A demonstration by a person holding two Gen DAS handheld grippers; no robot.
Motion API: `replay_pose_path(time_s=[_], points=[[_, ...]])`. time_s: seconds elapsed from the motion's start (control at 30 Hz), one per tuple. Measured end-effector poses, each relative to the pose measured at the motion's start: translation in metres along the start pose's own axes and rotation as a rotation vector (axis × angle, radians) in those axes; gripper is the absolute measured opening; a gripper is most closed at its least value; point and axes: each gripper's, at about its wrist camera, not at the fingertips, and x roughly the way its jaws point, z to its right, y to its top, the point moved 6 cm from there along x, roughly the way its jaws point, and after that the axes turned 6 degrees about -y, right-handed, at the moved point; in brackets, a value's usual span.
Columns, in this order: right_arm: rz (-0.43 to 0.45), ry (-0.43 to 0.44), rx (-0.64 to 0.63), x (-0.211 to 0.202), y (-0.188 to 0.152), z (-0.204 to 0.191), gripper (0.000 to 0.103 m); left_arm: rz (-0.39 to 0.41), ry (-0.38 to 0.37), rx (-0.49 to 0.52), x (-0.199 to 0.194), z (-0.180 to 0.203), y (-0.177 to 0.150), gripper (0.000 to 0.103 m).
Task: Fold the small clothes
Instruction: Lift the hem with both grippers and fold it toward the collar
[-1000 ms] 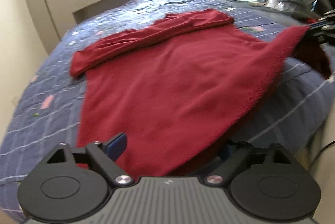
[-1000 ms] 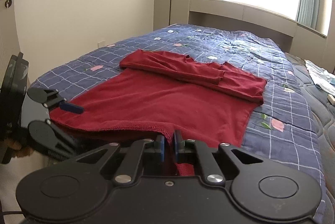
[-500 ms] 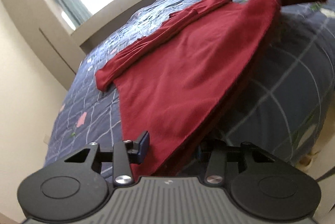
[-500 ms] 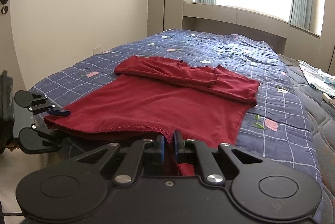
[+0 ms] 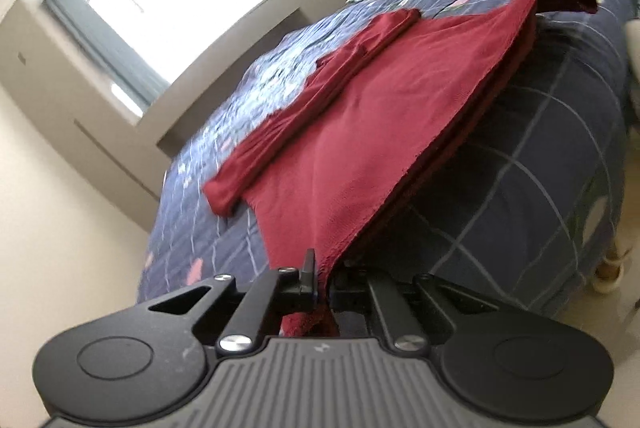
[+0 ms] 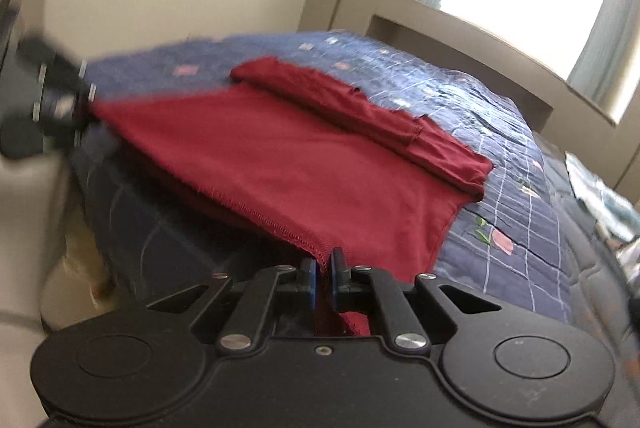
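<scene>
The red garment (image 5: 360, 131) lay spread flat on the blue quilted bed (image 5: 540, 167), with its sleeves already folded across the far side and its near hem hanging at the bed edge. On the left, the left gripper (image 5: 320, 278) had its jaws closed on one hem corner. On the right, the right gripper (image 6: 323, 274) had its jaws closed on the other corner. The knit looked soft, light and limp, so it would probably sag between the two grips. The hem corners seemed the best places to hold it, keeping the edge stretched.
</scene>
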Motion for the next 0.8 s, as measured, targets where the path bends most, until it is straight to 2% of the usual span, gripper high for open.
replay_pose_path(time_s=[0.1, 0.23, 0.33, 0.47, 0.53, 0.67, 0.8], points=[[-0.035, -0.034, -0.104, -0.005, -0.009, -0.014, 0.005, 0.019, -0.015, 0.043, -0.013, 0.005, -0.002, 0.003], [-0.055, 0.016, -0.146, -0.028, -0.016, -0.024, 0.005, 0.002, -0.103, 0.053, -0.033, 0.010, -0.011, 0.003], [-0.100, 0.097, -0.155, -0.049, -0.024, -0.029, 0.005, -0.030, -0.207, 0.066, -0.057, 0.017, -0.024, 0.003], [-0.192, 0.258, -0.111, -0.078, -0.030, -0.034, 0.005, -0.061, -0.344, 0.038, -0.083, 0.016, -0.032, 0.003], [-0.204, 0.289, -0.091, -0.084, -0.027, -0.032, 0.005, -0.072, -0.361, 0.005, -0.083, 0.009, -0.029, 0.003], [-0.182, 0.329, -0.009, -0.082, -0.003, -0.018, 0.005, -0.066, -0.415, -0.152, -0.071, -0.025, -0.011, 0.004], [-0.119, 0.288, -0.008, -0.071, 0.033, 0.012, 0.005, -0.021, -0.377, -0.219, -0.061, -0.070, 0.020, 0.004]])
